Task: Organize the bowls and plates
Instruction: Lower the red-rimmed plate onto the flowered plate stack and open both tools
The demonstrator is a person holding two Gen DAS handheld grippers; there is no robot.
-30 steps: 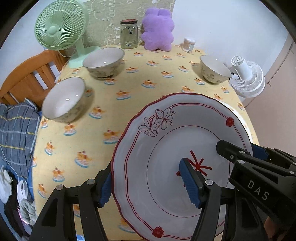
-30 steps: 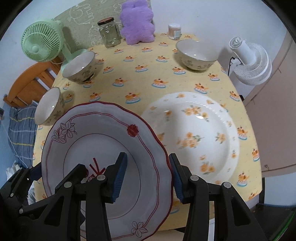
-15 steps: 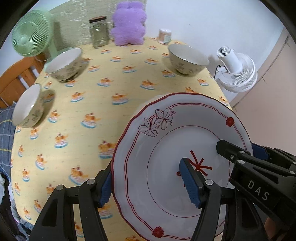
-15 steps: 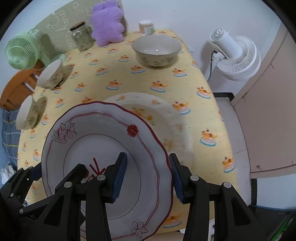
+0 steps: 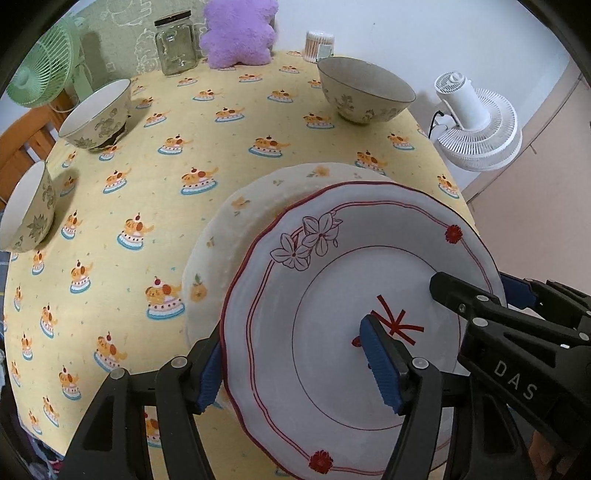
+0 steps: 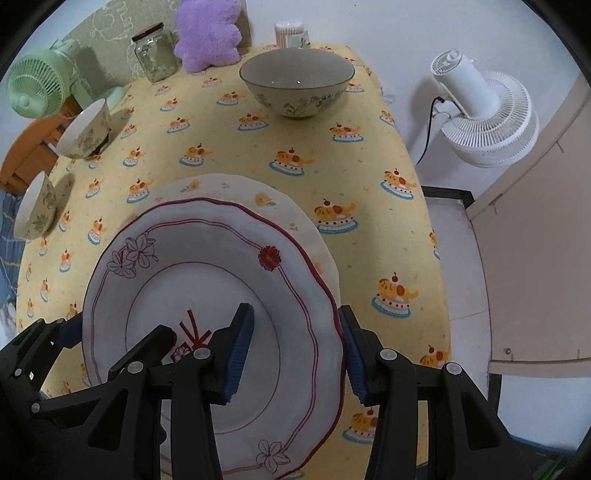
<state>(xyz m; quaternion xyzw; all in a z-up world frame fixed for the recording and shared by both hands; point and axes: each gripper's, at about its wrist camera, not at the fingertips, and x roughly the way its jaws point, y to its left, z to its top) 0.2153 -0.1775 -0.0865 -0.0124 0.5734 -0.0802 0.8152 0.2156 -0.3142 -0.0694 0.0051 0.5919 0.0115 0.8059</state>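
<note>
A white plate with a red scalloped rim (image 5: 332,288) (image 6: 207,295) is held by both grippers. My left gripper (image 5: 295,362) is shut on its left edge and my right gripper (image 6: 295,350) is shut on its right edge. It hovers just above a cream plate with orange flowers (image 5: 236,225) (image 6: 258,195) lying on the yellow tablecloth, and covers most of it. Three floral bowls stand on the table: one far right (image 5: 364,94) (image 6: 295,85), two at the left (image 5: 96,114) (image 5: 26,210).
A glass jar (image 5: 175,42), a purple plush (image 5: 240,31) and a cotton-swab tub (image 5: 319,44) stand at the table's back. A green fan (image 5: 40,70) stands back left. A white fan (image 5: 476,129) stands off the right edge, beside a beige cabinet (image 6: 535,240).
Both grippers carried the red-rimmed plate to the right and forward over the cream flowered plate. The bowls have shifted left in view. The grip on the plate is unchanged.
</note>
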